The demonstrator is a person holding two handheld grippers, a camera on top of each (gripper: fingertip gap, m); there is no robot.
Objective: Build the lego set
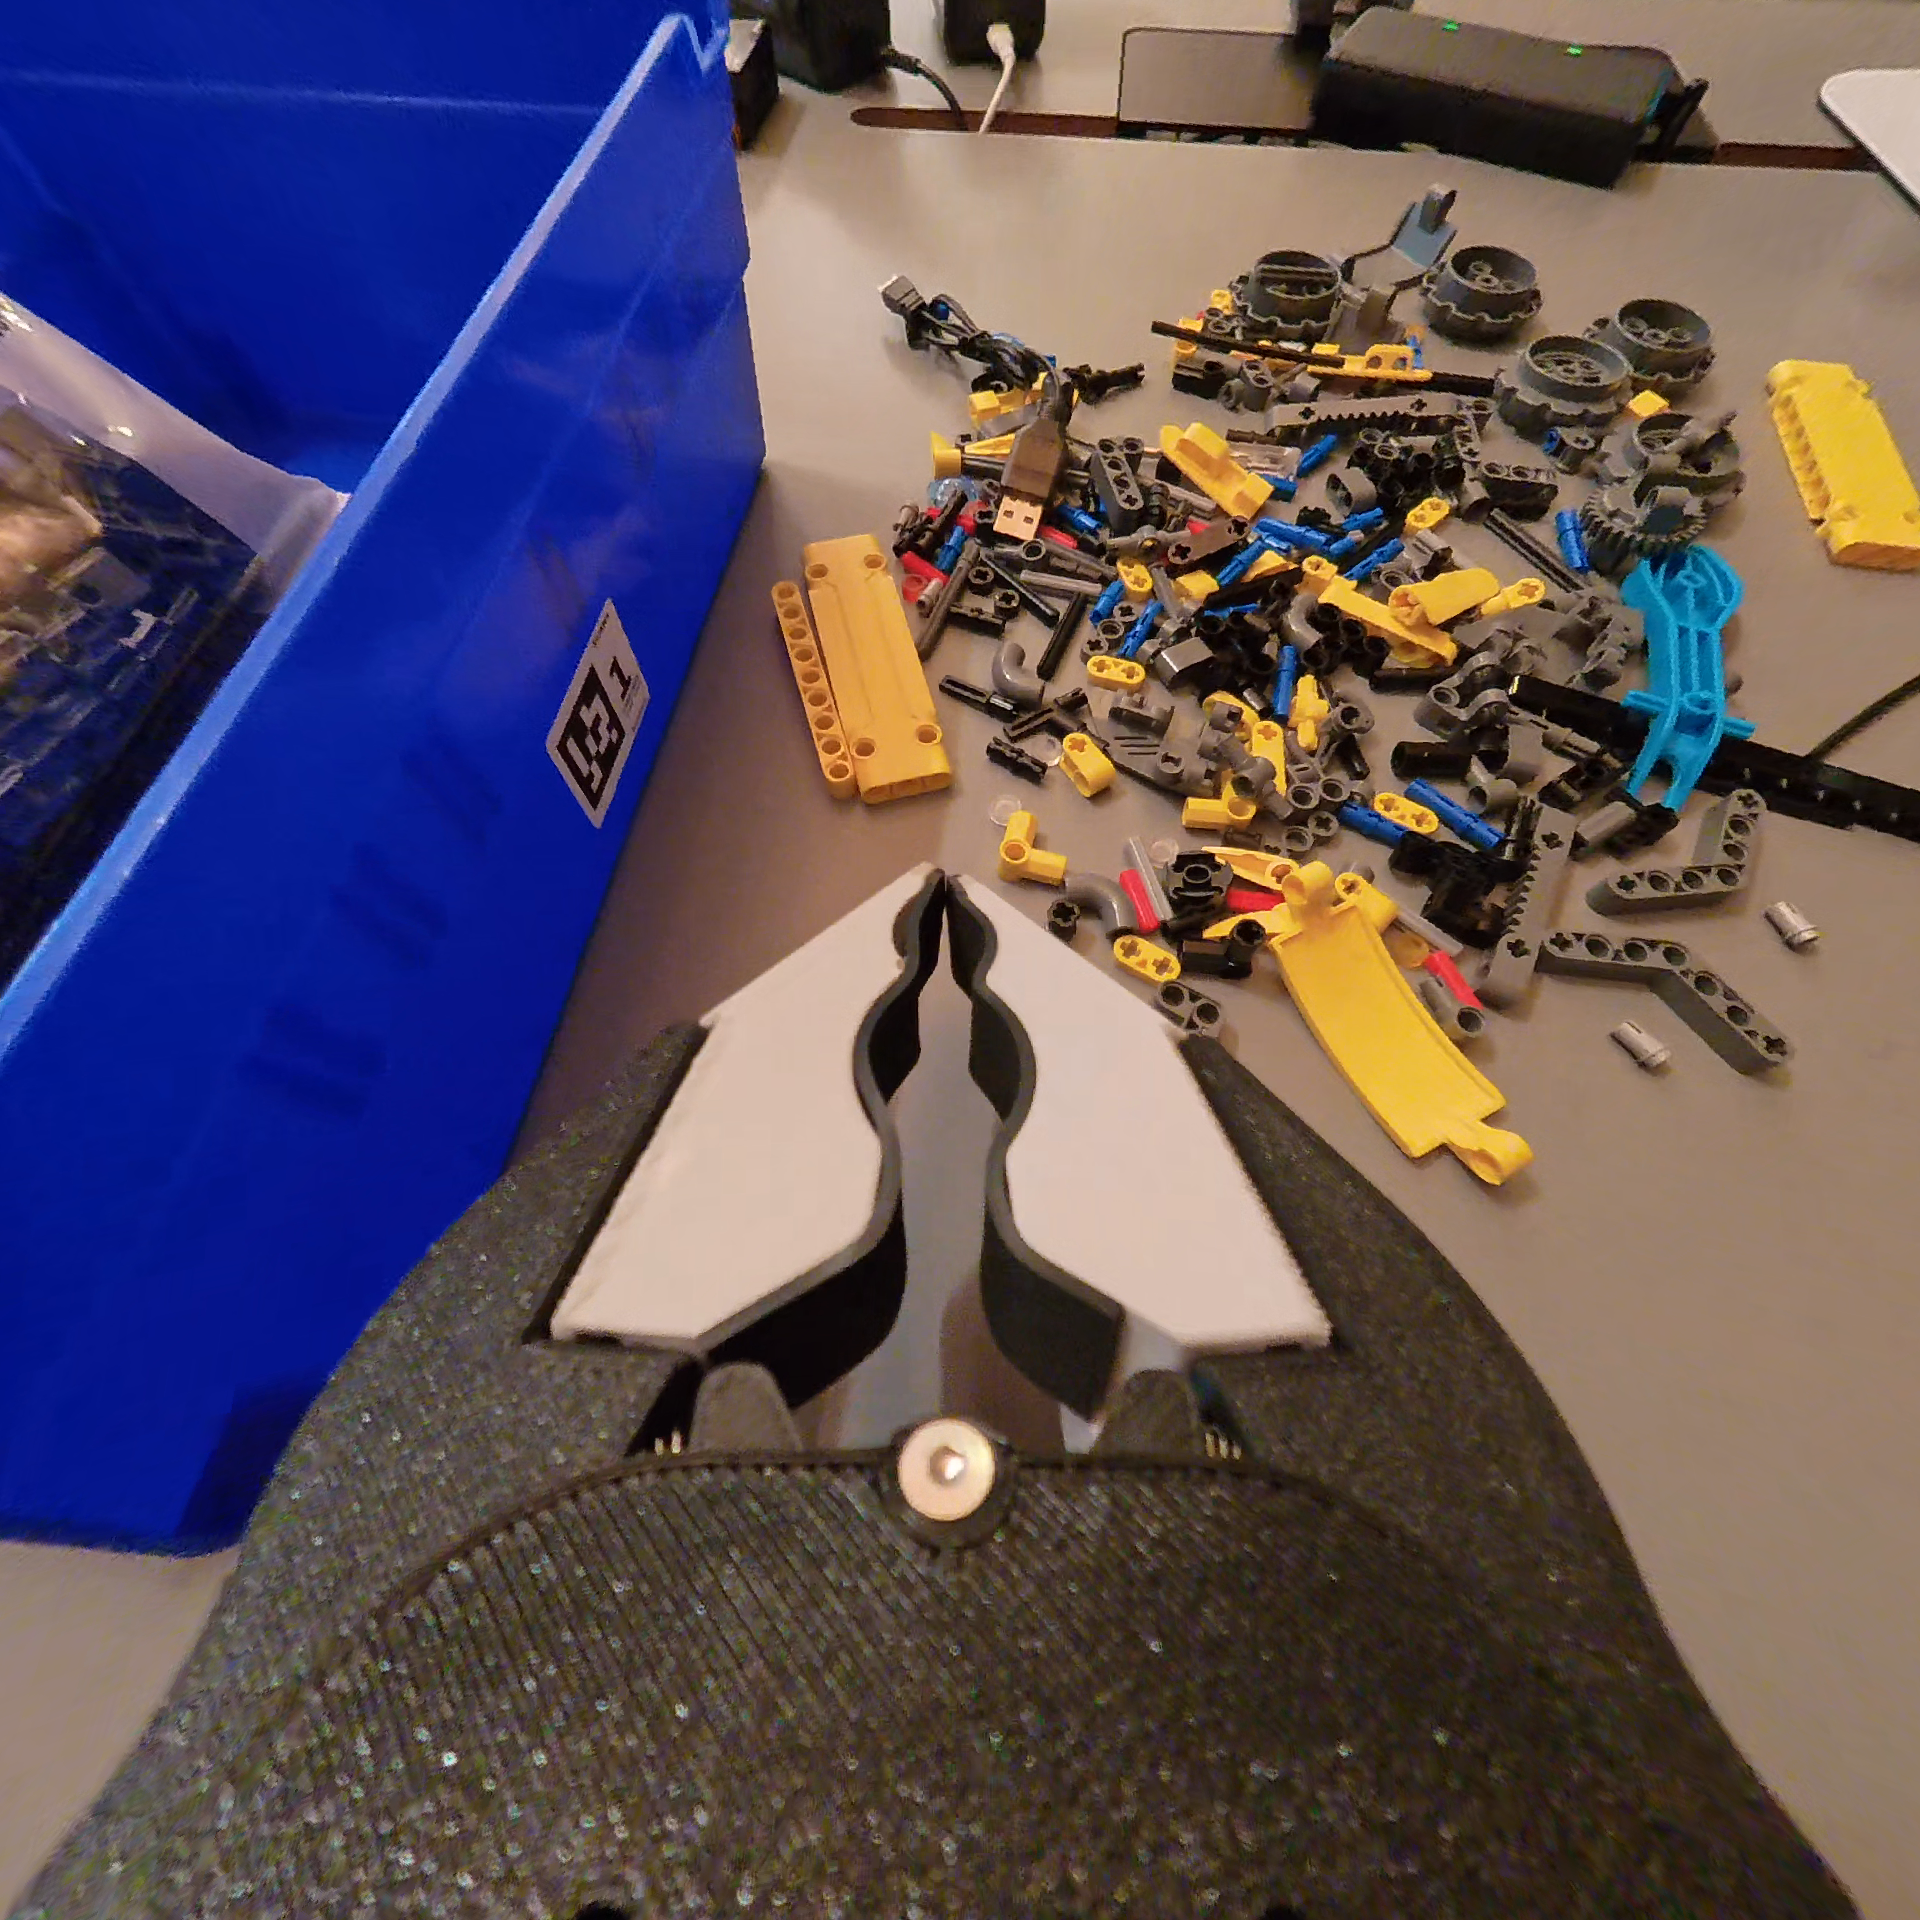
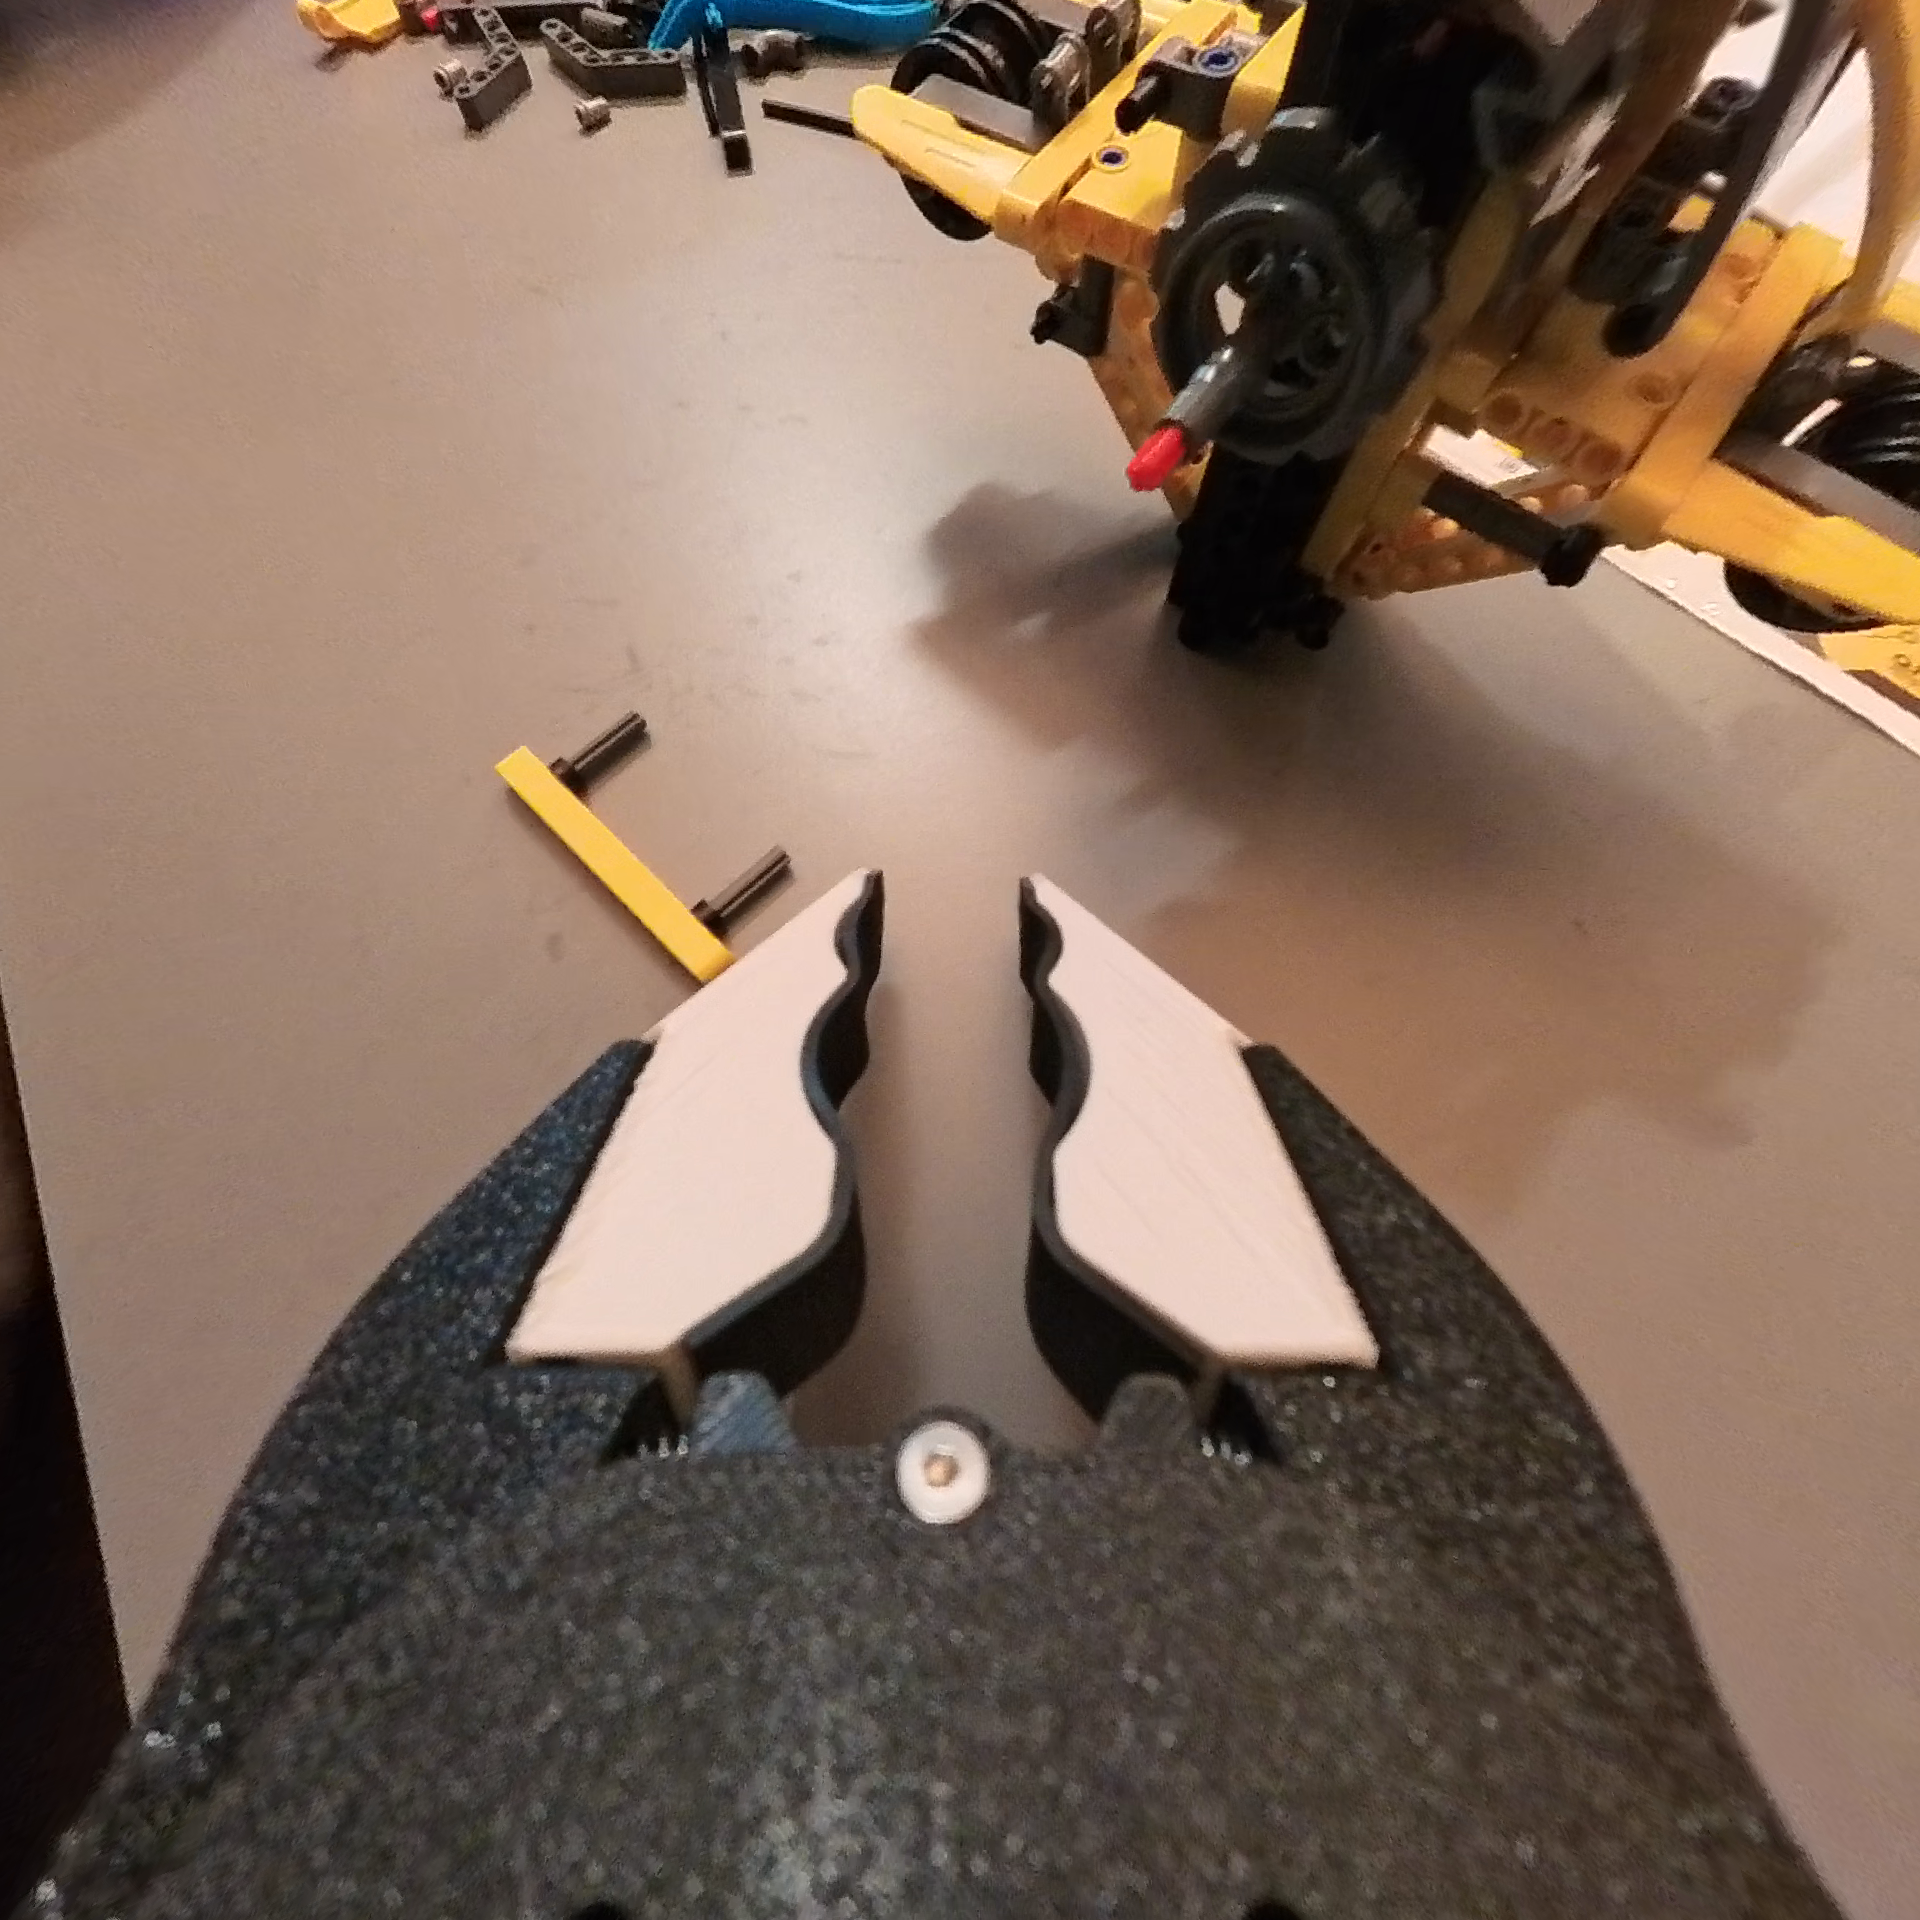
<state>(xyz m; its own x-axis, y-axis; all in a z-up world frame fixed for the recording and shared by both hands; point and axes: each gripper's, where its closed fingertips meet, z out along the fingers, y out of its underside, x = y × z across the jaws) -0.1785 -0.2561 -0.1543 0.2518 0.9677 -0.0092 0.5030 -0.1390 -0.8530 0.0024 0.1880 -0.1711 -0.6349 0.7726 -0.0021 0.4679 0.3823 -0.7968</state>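
My left gripper [image 1: 944, 883] is shut with nothing between its pads. It hovers over the grey table [image 1: 727, 935] at the near edge of a pile of loose building-toy parts [image 1: 1351, 623], next to a yellow elbow connector [image 1: 1029, 847]. My right gripper [image 2: 951, 883] is open and empty above the bare table [image 2: 520, 416]. A yellow beam with two black pins [image 2: 613, 868] lies just left of its left finger [image 2: 790, 966]. A partly built yellow and black vehicle model [image 2: 1403, 312] with a grey wheel and a red-tipped axle stands ahead to the right.
A large blue bin [image 1: 416, 623] with a square-code sticker stands at the left and holds a clear bag. A USB cable [image 1: 1029, 457] lies on the pile. Black devices [image 1: 1486, 83] sit at the table's far edge. Loose grey parts [image 2: 582, 62] lie at the far left. The tips of one gripper are about 50 cm away from the tips of the other. To the yellow elbow connector [image 1: 1029, 847]: left tips about 4 cm, right tips about 45 cm.
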